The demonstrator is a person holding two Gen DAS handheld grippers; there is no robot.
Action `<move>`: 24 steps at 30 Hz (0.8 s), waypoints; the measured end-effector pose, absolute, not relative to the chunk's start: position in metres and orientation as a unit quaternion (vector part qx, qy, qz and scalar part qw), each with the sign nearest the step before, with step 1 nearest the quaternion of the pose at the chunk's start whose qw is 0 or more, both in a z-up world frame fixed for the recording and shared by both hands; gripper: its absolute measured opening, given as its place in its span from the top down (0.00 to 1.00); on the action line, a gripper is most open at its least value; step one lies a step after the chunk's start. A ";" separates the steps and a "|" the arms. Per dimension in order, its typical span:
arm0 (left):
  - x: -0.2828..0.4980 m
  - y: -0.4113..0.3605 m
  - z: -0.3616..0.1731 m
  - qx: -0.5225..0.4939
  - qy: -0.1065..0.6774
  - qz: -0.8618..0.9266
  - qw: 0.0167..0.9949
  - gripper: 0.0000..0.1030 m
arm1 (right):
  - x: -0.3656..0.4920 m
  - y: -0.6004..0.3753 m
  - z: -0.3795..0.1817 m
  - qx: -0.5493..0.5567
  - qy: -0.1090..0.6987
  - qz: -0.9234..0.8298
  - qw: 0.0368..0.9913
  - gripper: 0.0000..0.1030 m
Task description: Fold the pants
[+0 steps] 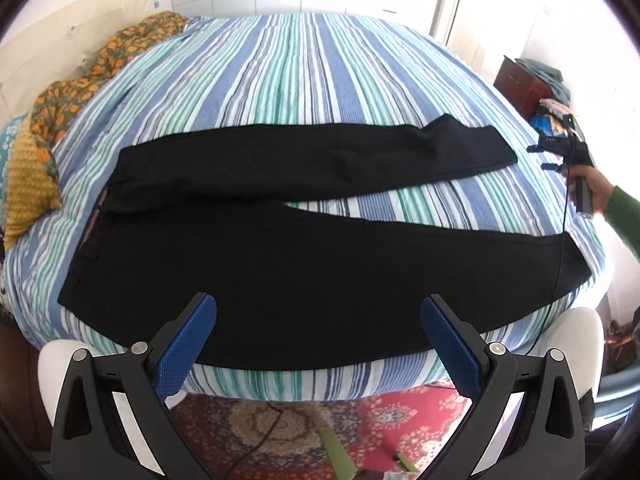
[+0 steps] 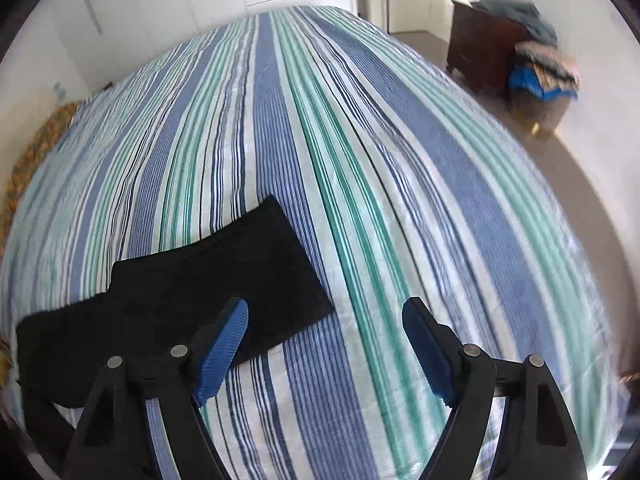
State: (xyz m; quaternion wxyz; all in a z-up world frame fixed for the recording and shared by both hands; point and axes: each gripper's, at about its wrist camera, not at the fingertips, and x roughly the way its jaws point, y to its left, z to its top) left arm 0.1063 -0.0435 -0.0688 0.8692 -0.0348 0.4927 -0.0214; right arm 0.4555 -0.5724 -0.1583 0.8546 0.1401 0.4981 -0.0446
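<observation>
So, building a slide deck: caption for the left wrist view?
Open left gripper above black pants spread flat on a striped bedspread.

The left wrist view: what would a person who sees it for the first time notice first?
First, the black pants spread flat across the striped bedcover, waist at the picture's left, the two legs parted toward the right. Next, the left tool hangs open above the near edge of the pants, with nothing between its blue pads. At the far right, a hand in a green sleeve holds the right tool beyond the farther leg's hem.
</observation>
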 end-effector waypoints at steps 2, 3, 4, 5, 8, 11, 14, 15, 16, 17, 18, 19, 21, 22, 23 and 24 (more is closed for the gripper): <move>0.111 -0.045 -0.073 -0.040 0.506 -0.029 0.861 0.01 | 0.438 -0.589 -0.194 0.244 0.501 -0.019 0.830 0.40; 0.112 -0.048 -0.073 -0.039 0.508 -0.030 0.860 0.01 | 0.433 -0.593 -0.209 0.290 0.496 -0.004 0.818 0.45; 0.113 -0.051 -0.073 -0.036 0.508 -0.029 0.860 0.01 | 0.428 -0.592 -0.221 0.324 0.488 0.008 0.810 0.47; 0.113 -0.053 -0.073 -0.032 0.508 -0.028 0.860 0.01 | 0.426 -0.590 -0.229 0.349 0.477 0.016 0.806 0.47; 0.112 -0.055 -0.073 -0.030 0.511 -0.023 0.859 0.01 | 0.440 -0.584 -0.245 0.386 0.453 0.012 0.804 0.47; 0.114 -0.053 -0.077 -0.032 0.521 -0.018 0.853 0.01 | 0.458 -0.583 -0.263 0.437 0.441 -0.004 0.784 0.47; 0.115 -0.046 -0.081 -0.039 0.522 -0.011 0.852 0.01 | 0.465 -0.572 -0.244 0.402 0.447 0.004 0.799 0.90; 0.116 -0.043 -0.083 -0.042 0.522 -0.009 0.852 0.01 | 0.461 -0.567 -0.227 0.363 0.446 0.013 0.818 0.91; 0.117 -0.040 -0.085 -0.044 0.522 -0.008 0.852 0.01 | 0.455 -0.563 -0.212 0.328 0.440 0.020 0.836 0.91; 0.120 -0.037 -0.089 -0.044 0.523 -0.007 0.851 0.01 | 0.442 -0.563 -0.200 0.292 0.441 0.014 0.849 0.91; 0.123 -0.035 -0.093 -0.042 0.523 -0.008 0.851 0.01 | 0.430 -0.564 -0.195 0.257 0.447 0.002 0.857 0.89; 0.129 -0.033 -0.096 -0.038 0.522 -0.011 0.852 0.01 | 0.422 -0.564 -0.197 0.235 0.456 -0.005 0.858 0.84; 0.147 -0.029 -0.101 -0.015 0.508 -0.015 0.861 0.01 | 0.405 -0.570 -0.209 0.202 0.488 -0.058 0.847 0.51; 0.159 -0.026 -0.103 0.000 0.498 -0.011 0.867 0.01 | 0.396 -0.576 -0.211 0.186 0.489 -0.096 0.847 0.51; 0.175 -0.020 -0.105 0.014 0.487 -0.003 0.873 0.01 | 0.386 -0.579 -0.211 0.183 0.478 -0.115 0.851 0.51; 0.193 -0.012 -0.109 0.022 0.478 0.009 0.878 0.01 | 0.379 -0.578 -0.208 0.184 0.467 -0.123 0.856 0.51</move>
